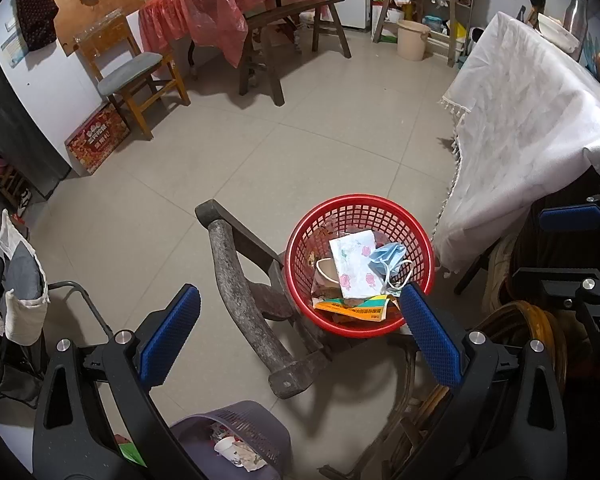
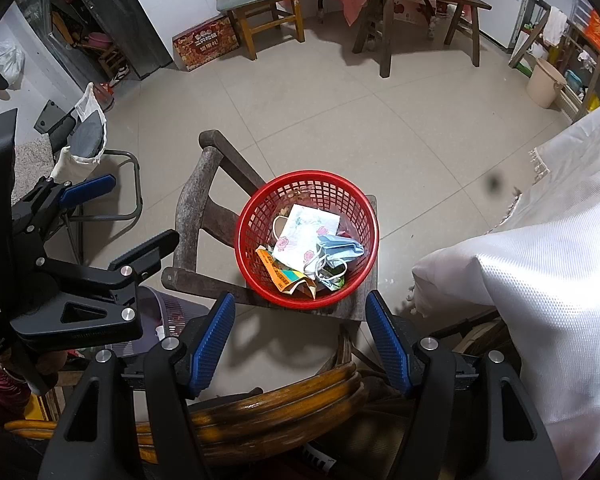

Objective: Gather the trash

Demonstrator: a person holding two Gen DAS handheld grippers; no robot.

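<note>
A red mesh basket [image 1: 360, 204] stands on an old wooden bench [image 1: 236, 280]. It holds a flowered paper [image 1: 356, 264], a blue face mask [image 1: 388, 258], an orange packet [image 1: 352, 310] and a cup [image 1: 324, 272]. My left gripper [image 1: 300, 291] hovers open over the basket's near rim, nothing between its blue pads. In the right wrist view, my right gripper [image 2: 300, 299] is also open and empty, just short of the basket [image 2: 260, 204]. The left gripper [image 2: 144, 208] shows at the left there. A purple bin [image 1: 240, 432] with trash sits on the floor below.
A table under a white cloth [image 1: 520, 128] rises close on the right. An orange cane hoop [image 2: 260, 412] lies under my right gripper. Farther off are a wooden chair [image 1: 128, 68], a red-covered table [image 1: 228, 4], a long dark bench [image 1: 292, 16] and a beige bucket [image 1: 412, 38].
</note>
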